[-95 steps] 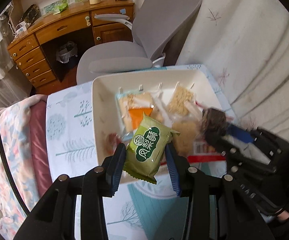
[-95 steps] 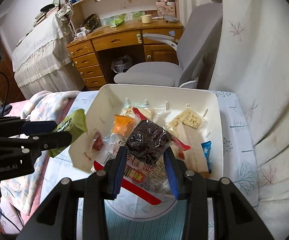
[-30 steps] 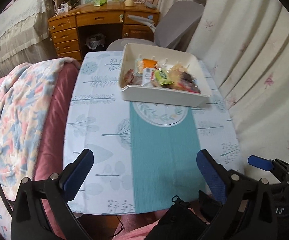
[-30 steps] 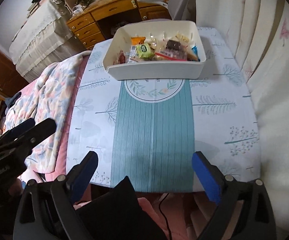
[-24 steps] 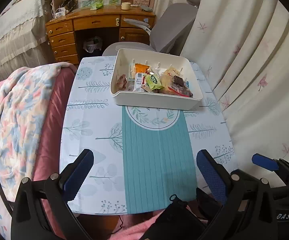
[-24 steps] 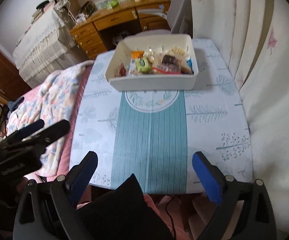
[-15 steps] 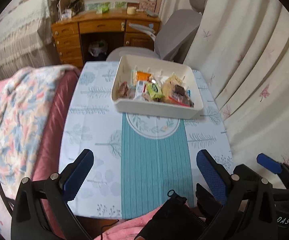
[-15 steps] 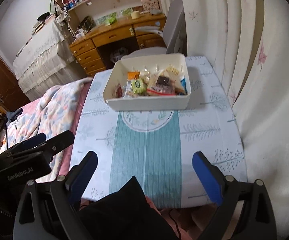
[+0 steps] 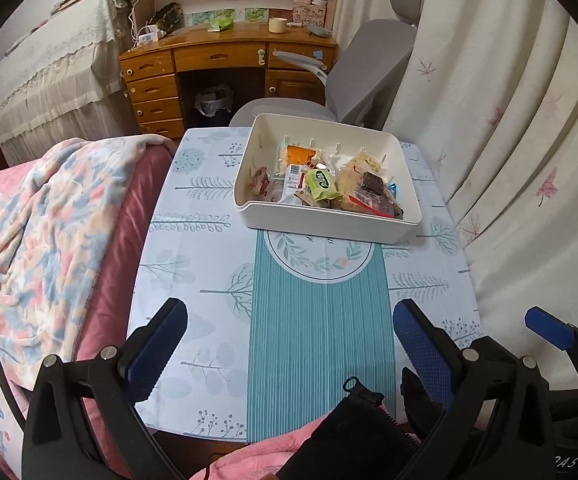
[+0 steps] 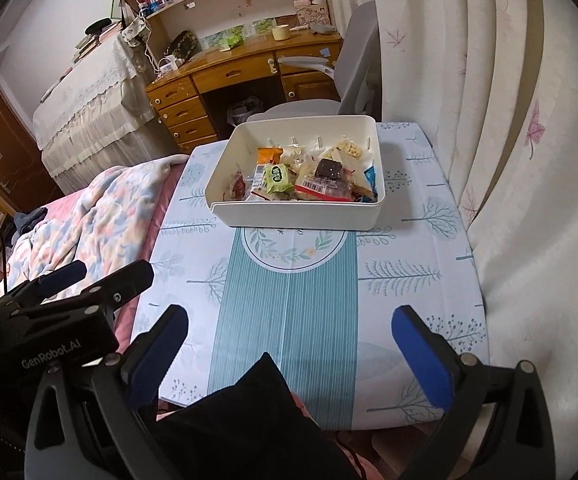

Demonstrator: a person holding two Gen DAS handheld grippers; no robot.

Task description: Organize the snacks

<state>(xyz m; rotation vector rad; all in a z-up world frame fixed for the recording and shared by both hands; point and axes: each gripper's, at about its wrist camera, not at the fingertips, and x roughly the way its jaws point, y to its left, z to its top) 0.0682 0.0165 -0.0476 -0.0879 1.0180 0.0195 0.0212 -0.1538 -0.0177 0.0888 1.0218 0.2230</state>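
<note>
white bin (image 9: 317,222) holds mixed snack packets (image 9: 321,184); both grippers' jaws wide, empty; right's just opened further

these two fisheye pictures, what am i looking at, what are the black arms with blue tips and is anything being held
There is no robot here. A person holds a hand-held gripper in each hand, and each one carries a wide-angle camera that looks forward along its two fingers. One picture comes from the left hand-held gripper, the other from the right hand-held gripper. The black arms with blue pads at the bottom of each picture are that tool's own fingers.

Both stand wide open over the near end of the table, with nothing between the pads. The right one's jaws have just been opening further.

On the table's patterned cloth, at the far end, sits a white bin with snack packets piled inside, among them a green packet and a dark packet. No snacks lie on the cloth itself. Behind stand a grey chair and a wooden desk.
</note>
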